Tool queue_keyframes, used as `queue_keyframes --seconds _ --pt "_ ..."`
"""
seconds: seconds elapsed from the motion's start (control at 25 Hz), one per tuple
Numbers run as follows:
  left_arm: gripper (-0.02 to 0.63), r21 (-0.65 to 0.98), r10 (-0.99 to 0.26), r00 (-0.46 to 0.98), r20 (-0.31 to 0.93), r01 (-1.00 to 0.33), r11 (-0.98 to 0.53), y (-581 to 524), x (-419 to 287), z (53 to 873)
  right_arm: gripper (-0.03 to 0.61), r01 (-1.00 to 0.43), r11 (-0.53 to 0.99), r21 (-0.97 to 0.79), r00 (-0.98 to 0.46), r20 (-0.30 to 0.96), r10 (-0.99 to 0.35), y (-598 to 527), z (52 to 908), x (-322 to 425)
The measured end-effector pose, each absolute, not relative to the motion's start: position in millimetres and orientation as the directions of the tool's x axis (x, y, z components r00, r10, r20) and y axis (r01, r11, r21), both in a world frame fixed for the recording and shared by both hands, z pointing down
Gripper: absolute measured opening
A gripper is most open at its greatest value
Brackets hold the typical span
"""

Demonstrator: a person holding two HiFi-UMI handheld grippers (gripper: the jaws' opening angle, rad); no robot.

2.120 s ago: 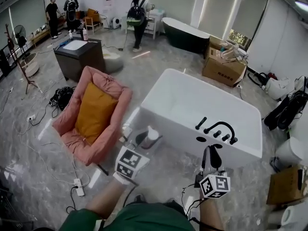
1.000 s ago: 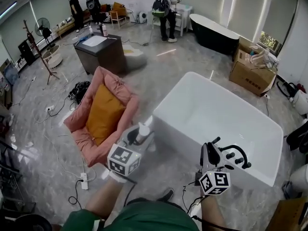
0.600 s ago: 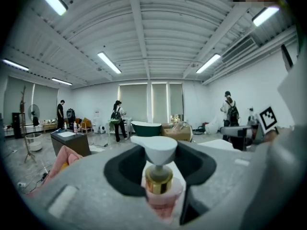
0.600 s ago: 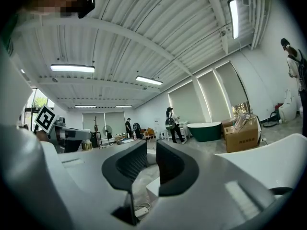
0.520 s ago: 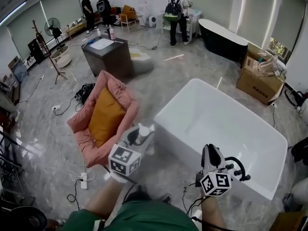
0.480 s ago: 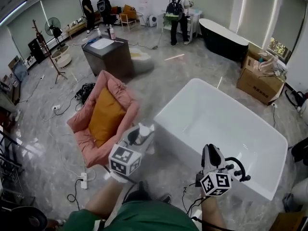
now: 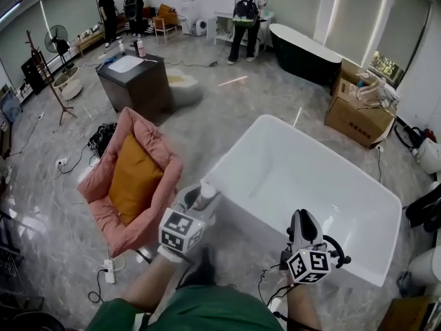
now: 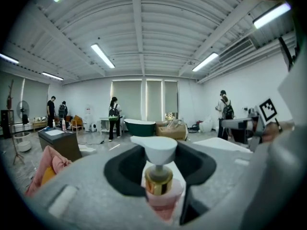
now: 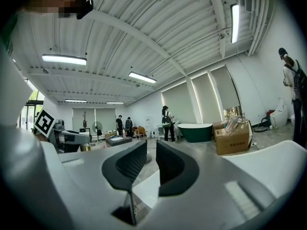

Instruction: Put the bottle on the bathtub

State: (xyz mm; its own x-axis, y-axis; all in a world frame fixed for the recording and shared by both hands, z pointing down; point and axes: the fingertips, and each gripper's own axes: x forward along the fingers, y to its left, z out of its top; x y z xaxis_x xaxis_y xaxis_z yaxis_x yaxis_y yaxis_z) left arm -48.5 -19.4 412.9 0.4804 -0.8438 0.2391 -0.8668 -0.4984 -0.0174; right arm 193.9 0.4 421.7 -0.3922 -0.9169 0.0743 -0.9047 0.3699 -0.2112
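A bottle (image 7: pixel 206 191) with a white pump head, gold collar and pinkish body stands upright between the jaws of my left gripper (image 7: pixel 199 197), which is shut on it. The head view places it over the floor, just off the near left corner of the white bathtub (image 7: pixel 256 131). The left gripper view shows the bottle (image 8: pixel 160 185) close up in the left gripper (image 8: pixel 160 163). My right gripper (image 7: pixel 304 221) is held low by the tub's near rim, next to the black faucet (image 7: pixel 336 254). In the right gripper view the right gripper (image 9: pixel 150 161) is shut with nothing in it.
A pink armchair (image 7: pixel 103 185) with an orange cushion sits left of the tub. Behind it are a dark cabinet (image 7: pixel 132 81), a dark green bathtub (image 7: pixel 300 47), a cardboard box (image 7: pixel 357 121) and people (image 7: pixel 244 16) at the back. A power strip (image 7: pixel 108 270) and cables lie on the floor.
The head view has shifted along the tub, and the faucet now sits right beside my right gripper. The left gripper still holds the bottle upright at about the same height.
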Motion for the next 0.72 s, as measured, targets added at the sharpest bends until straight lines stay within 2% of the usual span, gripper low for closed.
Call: queue_keyframes --seconds 0.32,0.72 --pt "0.175 0.018 -0.781 0.589 0.205 -0.801 -0.599 -114 -61 420 0.06 -0.933 0.308 -0.184 -0.329 0.094 -0.94 -86 412 165" --pt "0.176 0.03 -0.731 0.637 0.247 -0.758 -0.651 -203 -97 449 0.06 -0.961 0.233 -0.152 -0.257 0.167 -0.952 -159 423 127"
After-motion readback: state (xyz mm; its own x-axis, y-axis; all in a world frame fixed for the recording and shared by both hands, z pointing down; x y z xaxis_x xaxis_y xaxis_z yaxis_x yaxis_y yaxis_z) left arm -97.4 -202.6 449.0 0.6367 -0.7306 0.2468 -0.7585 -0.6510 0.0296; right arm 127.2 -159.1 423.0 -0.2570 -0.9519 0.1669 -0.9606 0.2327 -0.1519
